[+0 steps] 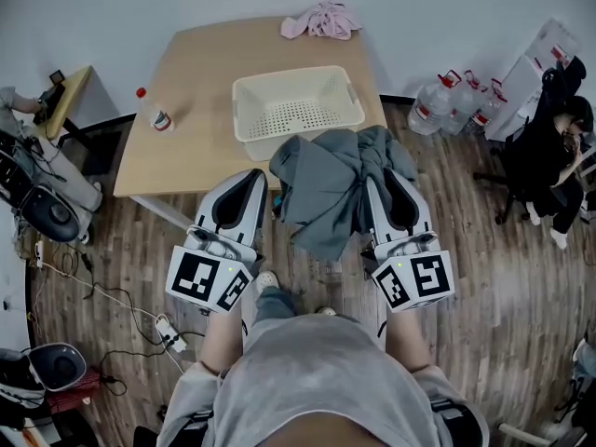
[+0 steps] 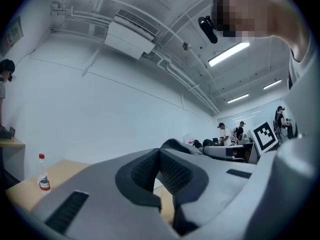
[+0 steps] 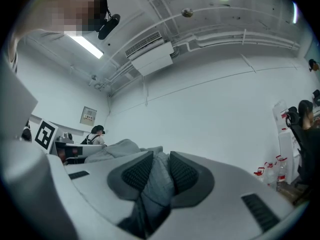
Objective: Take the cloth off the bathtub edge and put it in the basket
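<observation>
The right claw (image 3: 161, 164) is clenched on a fold of the crumpled grey cloth (image 1: 321, 189), which hangs beside the left claw (image 2: 159, 155), itself pinched together on nothing. Just beyond the cloth, the cream perforated plastic basket (image 1: 244, 110) stands on the light wooden surface (image 1: 182, 110).

text: none legible | wall sign (image 3: 88, 116): too small to read | bottle label (image 1: 161, 119): blurred
</observation>
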A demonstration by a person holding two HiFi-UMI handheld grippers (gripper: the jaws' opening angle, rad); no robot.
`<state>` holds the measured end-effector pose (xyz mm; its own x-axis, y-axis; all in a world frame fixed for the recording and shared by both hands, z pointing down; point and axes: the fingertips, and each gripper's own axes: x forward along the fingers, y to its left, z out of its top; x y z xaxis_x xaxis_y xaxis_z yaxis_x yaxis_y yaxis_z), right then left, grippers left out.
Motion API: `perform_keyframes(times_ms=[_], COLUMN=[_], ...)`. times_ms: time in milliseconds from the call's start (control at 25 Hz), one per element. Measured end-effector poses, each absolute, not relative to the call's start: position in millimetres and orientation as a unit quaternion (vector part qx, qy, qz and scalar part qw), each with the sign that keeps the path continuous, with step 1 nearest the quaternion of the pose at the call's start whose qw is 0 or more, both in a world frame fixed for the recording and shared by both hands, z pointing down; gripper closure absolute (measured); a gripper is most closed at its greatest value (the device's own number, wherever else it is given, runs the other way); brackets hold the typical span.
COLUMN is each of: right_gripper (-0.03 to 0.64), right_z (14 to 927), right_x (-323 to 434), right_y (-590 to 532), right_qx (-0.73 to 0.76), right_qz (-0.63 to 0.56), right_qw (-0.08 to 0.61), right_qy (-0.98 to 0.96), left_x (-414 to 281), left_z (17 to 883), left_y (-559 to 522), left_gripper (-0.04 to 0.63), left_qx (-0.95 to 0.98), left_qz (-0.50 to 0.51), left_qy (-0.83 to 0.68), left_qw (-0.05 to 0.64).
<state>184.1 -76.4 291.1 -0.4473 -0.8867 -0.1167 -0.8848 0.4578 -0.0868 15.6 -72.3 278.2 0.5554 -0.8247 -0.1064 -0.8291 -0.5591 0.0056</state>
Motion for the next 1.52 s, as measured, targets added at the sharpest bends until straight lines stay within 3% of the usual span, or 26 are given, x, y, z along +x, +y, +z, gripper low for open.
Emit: perform_keyframes(times_ms=[920,1520], right_gripper=[0.506,0.508], right_z=[282.7,278.3], right_x=[77.6,57.5], right_y=[-168.2,-204.1], right_qx=[-0.596,-0.610], right_qz=[0.010,0.011], right_qw=[0.080,0.072], right_qy=[0.799,0.789], left_x=[-91.9,-121.0], left_z=[276.0,284.9], left_y=[-185.6,-217.4], left_gripper=[0.595,0.595], left_qx=[-0.920,-0.922], left_qz=[0.054,0.065], left_qy=[0.388,0.381], left_qw=[0.025,0.007])
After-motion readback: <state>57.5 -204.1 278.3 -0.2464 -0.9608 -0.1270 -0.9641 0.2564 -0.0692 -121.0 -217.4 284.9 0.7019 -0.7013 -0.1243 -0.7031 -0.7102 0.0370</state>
